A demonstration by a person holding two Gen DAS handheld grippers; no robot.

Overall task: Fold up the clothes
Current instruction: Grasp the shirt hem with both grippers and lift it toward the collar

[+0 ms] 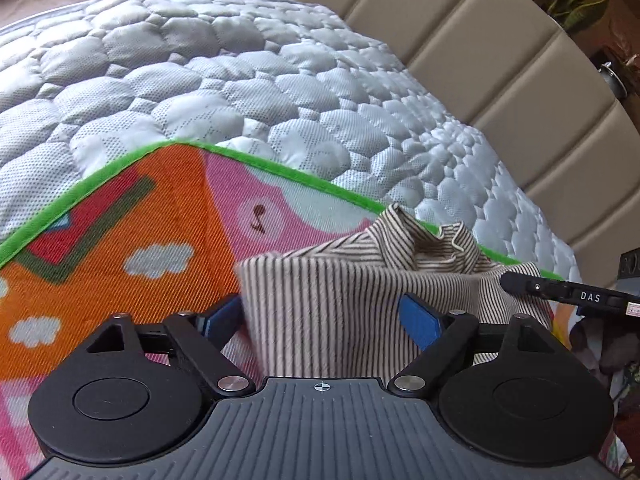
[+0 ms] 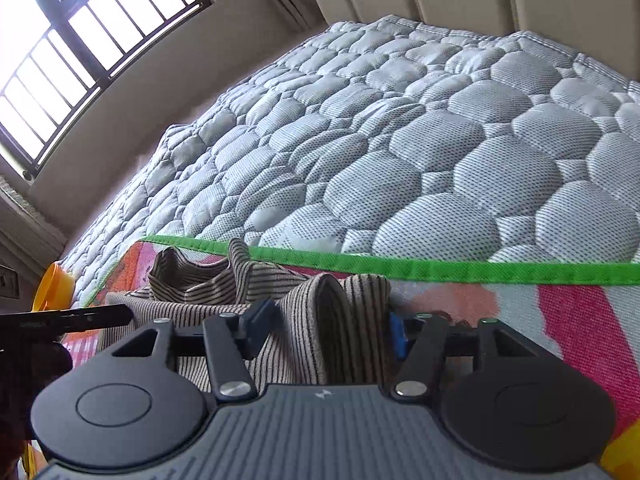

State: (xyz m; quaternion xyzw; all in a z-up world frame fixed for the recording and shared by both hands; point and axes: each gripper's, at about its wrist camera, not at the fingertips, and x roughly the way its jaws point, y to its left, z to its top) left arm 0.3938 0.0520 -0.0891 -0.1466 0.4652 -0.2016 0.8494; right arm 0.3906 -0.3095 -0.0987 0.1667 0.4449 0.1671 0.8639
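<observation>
Nearest the lens in the left wrist view, the left gripper [image 1: 322, 316] stands with its blue-padded fingers [image 1: 420, 322] spread wide; a flat fold of the striped garment [image 1: 320, 320] lies between them, and the pads do not visibly press on it. Beyond the fingertips the garment rises into a rumpled collar, resting on a colourful play mat [image 1: 160, 216] with a green border, which lies on a grey quilted mattress [image 1: 240, 80]. To the right of these fingers, a black finger of the other tool reaches onto the cloth. In the right wrist view, the right gripper [image 2: 326, 328] has its fingers [image 2: 258, 318] partly apart, with a raised ridge of the striped garment [image 2: 332, 320] standing between them; whether the pads touch it cannot be told. Ahead of the fingertips runs the mat's green edge [image 2: 440, 270], then the mattress [image 2: 400, 140]; a barred window [image 2: 80, 40] shows far left.
</observation>
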